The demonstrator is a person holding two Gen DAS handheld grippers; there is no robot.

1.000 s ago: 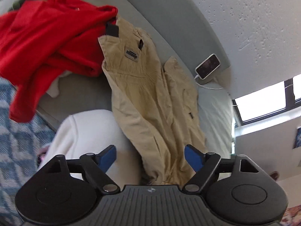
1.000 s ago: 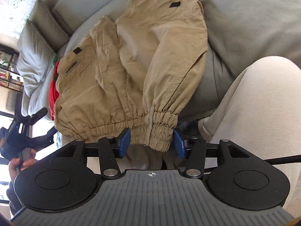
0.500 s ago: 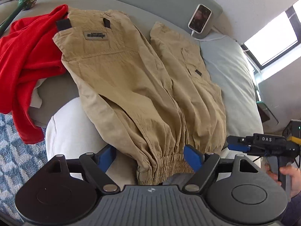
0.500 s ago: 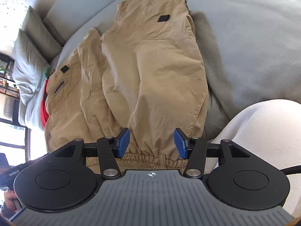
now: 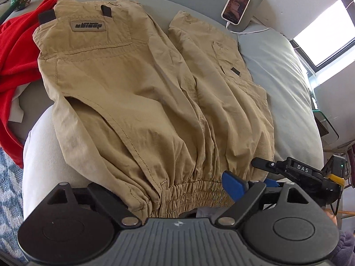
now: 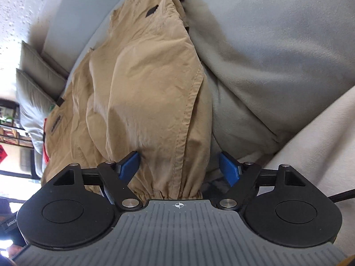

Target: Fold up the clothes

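Observation:
Tan trousers [image 5: 137,102] lie spread on the grey sofa [image 5: 277,77], with the waistband and its patch label far from me and the elastic cuffs nearest. My left gripper [image 5: 170,188] is at the cuffs and its jaws are opening. Cloth drapes over and hides its left pad, while the right blue pad shows bare. In the right wrist view one trouser leg [image 6: 155,93] runs between my right gripper's [image 6: 179,164] widening fingers. It brushes the left pad and stands clear of the right pad.
A red garment [image 5: 13,51] is heaped left of the waistband. A phone [image 5: 235,6] on a white cable leans on the sofa back. The person's pale-clad knee [image 5: 42,155] is close below, beside a blue patterned rug [image 5: 8,188]. Cushions [image 6: 33,84] stand at the sofa's far end.
Both grippers sank toward the sofa and the trousers settled flat. The right gripper's jaws widened off the cuff they pinched. The left gripper rolled and closed in on the cuffs.

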